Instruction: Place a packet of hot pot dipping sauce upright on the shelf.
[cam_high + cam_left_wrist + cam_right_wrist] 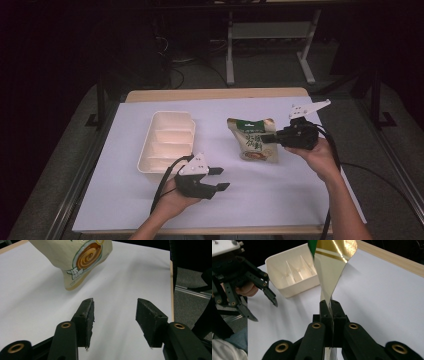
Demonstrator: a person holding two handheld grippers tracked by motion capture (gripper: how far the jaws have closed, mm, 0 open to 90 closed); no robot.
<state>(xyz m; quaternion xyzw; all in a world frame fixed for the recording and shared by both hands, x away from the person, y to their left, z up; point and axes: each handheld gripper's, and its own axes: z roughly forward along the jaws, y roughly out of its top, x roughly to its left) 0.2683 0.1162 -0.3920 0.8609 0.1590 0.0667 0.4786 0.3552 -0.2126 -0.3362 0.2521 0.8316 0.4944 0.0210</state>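
Observation:
A cream and green snack pouch [254,141] hangs just above the white table cover, held by its right edge. My right gripper [270,138] is shut on that edge; in the right gripper view the jaws [331,308] pinch the shiny gold back of the pouch [333,262]. My left gripper [223,179] stands open near the table's front, pointing right, below and left of the pouch. In the left gripper view its jaws [115,315] are apart with only bare cover between them, and the pouch [81,261] hangs ahead at upper left.
A white divided tray [167,142] sits left of centre, just behind the left hand, and is seen as the tray [292,273] in the right gripper view, beside the left gripper [265,311]. The table's wooden edge [215,93] runs along the back. Cables trail from both grippers.

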